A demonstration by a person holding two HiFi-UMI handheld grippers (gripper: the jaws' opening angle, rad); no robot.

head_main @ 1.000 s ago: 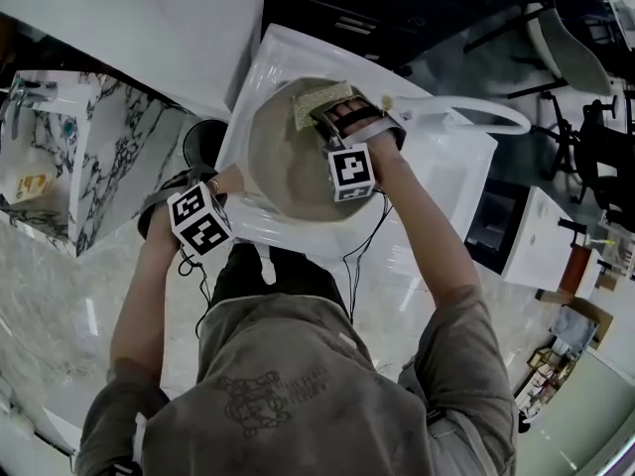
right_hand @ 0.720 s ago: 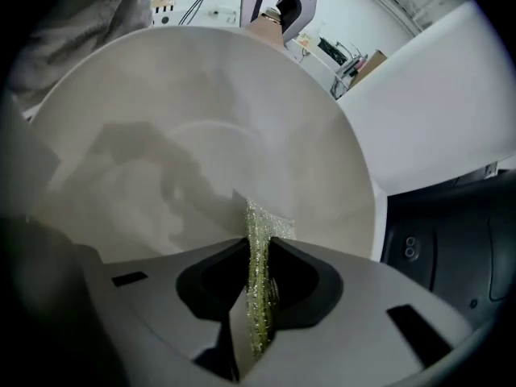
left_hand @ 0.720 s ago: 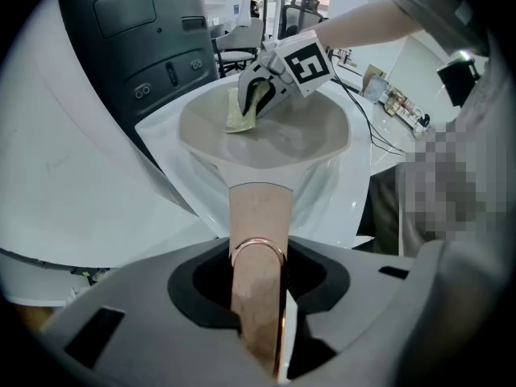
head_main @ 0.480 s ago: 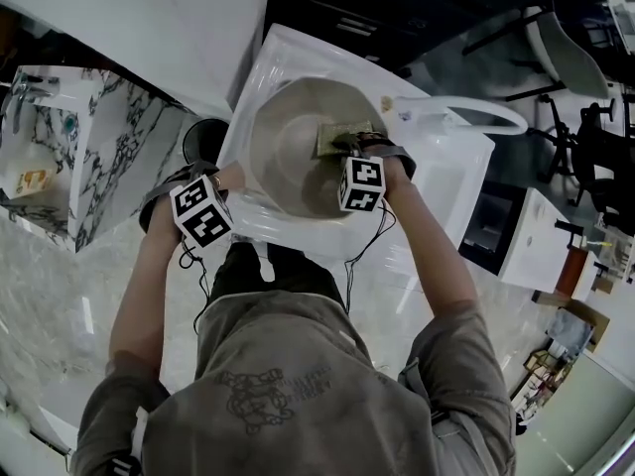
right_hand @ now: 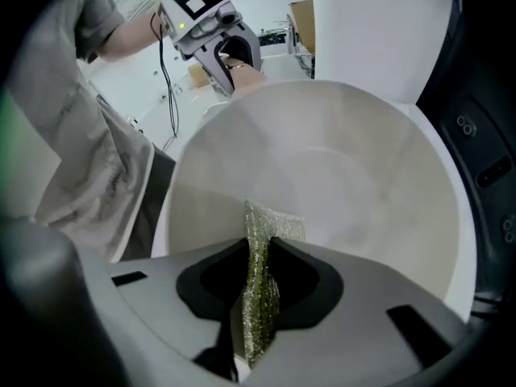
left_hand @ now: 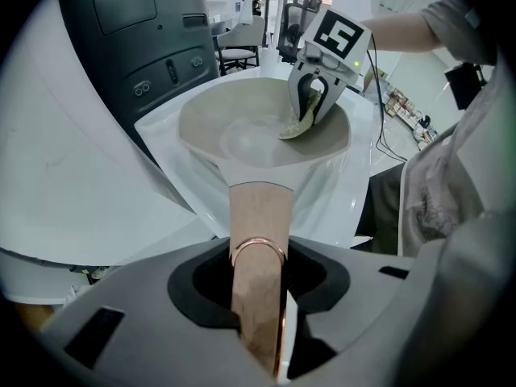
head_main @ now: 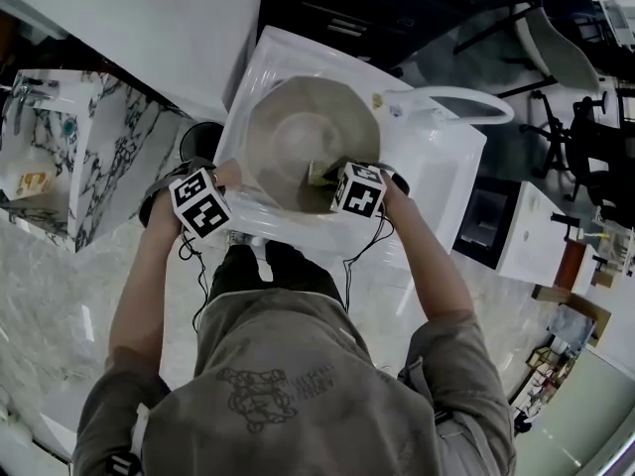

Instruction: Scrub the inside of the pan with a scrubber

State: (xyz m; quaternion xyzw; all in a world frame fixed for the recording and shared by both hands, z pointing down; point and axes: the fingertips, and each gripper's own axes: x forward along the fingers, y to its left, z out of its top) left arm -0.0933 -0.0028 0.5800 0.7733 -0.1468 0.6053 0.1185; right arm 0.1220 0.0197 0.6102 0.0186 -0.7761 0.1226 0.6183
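Observation:
A beige pan [head_main: 293,132] sits in the white sink [head_main: 437,172]. Its pale wooden handle [left_hand: 258,216], with a copper ring at the end, lies between the jaws of my left gripper [left_hand: 260,301], which is shut on it at the pan's near left [head_main: 223,184]. My right gripper [right_hand: 256,313] is shut on a thin green-yellow scrubber [right_hand: 260,289]. It points steeply down into the pan [right_hand: 347,176], and the scrubber [head_main: 317,174] presses on the inner wall at the near side. From the left gripper view, the right gripper [left_hand: 311,110] stands over the far wall with the scrubber [left_hand: 295,127] bent under it.
A white arched faucet [head_main: 466,97] rises at the sink's right. A marble counter [head_main: 94,157] lies to the left, and a dark appliance front [left_hand: 145,47] stands behind the sink. The person's body is close to the sink's near edge. Chairs stand at the far right.
My right gripper has swept the scrubber from the pan's far rim across the inside to the near wall, rolling as it went. The left gripper and the pan handle have stayed still.

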